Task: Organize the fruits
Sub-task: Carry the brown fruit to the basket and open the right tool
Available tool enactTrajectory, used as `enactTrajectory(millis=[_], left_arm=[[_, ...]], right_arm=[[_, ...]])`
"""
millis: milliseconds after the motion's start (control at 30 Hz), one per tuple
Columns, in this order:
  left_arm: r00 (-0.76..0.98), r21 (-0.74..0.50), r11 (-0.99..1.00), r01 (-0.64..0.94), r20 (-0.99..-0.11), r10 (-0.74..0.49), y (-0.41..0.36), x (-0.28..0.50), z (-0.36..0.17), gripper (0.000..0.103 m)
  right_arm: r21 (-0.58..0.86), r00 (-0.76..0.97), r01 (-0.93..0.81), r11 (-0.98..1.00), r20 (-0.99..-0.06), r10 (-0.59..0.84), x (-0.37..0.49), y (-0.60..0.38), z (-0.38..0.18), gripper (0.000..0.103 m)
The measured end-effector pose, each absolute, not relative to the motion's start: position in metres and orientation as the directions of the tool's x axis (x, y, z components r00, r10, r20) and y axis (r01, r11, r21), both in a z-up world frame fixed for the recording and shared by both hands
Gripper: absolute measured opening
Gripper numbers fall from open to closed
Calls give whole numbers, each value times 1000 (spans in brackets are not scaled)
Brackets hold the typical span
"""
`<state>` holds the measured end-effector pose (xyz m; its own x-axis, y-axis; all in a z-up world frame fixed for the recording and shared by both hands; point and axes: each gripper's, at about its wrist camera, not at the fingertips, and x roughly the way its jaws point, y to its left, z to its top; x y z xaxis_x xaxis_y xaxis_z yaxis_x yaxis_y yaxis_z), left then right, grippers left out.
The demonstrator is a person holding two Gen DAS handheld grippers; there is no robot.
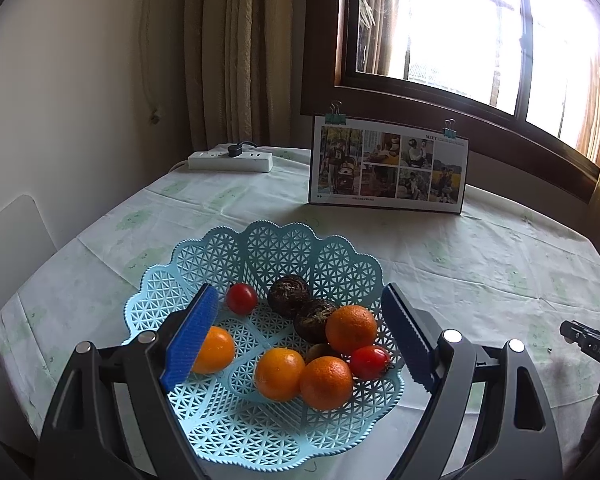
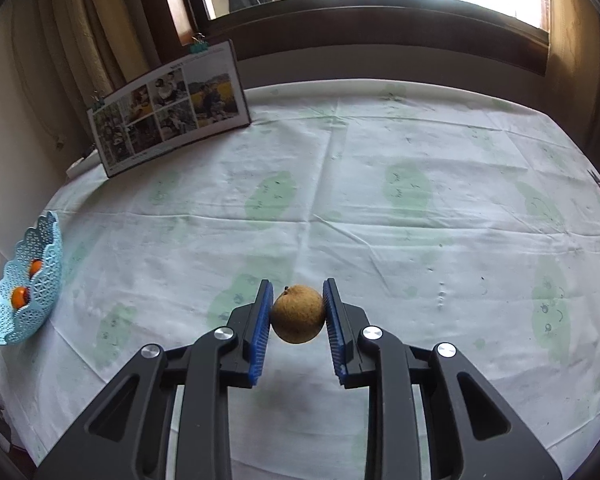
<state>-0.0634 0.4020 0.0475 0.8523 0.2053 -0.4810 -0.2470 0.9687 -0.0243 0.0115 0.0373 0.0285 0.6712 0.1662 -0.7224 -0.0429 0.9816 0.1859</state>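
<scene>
Brown fruit (image 2: 297, 314) pinched in right claw (image 2: 297, 312) above tablecloth (image 2: 380, 208); left claw (image 1: 300, 320) open

Table's (image 2: 380, 208) got a white cloth with faded green prints. The blue lattice basket (image 1: 284, 248) sits lower center in the left wrist view, a photo board (image 1: 388, 164) stands behind it, and a white power strip (image 1: 230, 161) lies upper left.

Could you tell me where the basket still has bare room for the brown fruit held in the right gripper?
The basket is bare along its near rim and its far scalloped wall. The middle is crowded with oranges, tomatoes and dark fruits. The open left gripper straddles it; the right gripper holds the brown fruit above bare tablecloth.
</scene>
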Motion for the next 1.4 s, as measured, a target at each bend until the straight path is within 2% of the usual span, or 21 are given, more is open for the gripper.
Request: enactTrajectory(millis=[367,900,1400], left_arm=[[842,-24,956,-292,-481,245,423,-78,42,85],[808,-47,921,-386,-499,313,477,-111,35,85],[789,-56,909,-414,-520,327,493,-120,27,85]], right_arm=[[216,670,-195,957,-683,291,8,100,54,26],[242,579,-473,847,-639,507,15,239,82,26],[251,499,-569,783,-651,572,18,319,72,27]])
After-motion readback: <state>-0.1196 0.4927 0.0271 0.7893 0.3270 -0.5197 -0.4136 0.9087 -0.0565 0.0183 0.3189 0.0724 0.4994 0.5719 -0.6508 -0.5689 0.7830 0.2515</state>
